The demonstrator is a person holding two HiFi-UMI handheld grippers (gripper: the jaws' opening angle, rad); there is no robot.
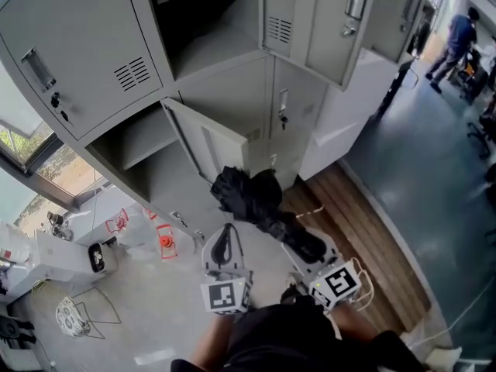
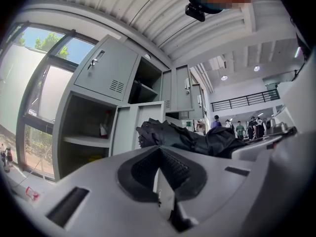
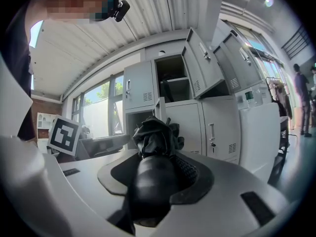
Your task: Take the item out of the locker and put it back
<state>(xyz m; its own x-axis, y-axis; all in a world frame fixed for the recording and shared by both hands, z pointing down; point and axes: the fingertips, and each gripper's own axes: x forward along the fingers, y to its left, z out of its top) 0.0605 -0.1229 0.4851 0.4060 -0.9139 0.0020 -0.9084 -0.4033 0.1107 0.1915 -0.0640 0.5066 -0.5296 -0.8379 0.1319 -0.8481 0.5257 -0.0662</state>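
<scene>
Black umbrella [image 3: 155, 135] clamped in right gripper [image 3: 155, 179], aimed near-level at lockers [image 1: 77, 53].

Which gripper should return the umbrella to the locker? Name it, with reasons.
Right. The right gripper is shut on the handle of the folded black umbrella, whose canopy points toward the open locker compartment. The left gripper is shut and empty beside it.
</scene>
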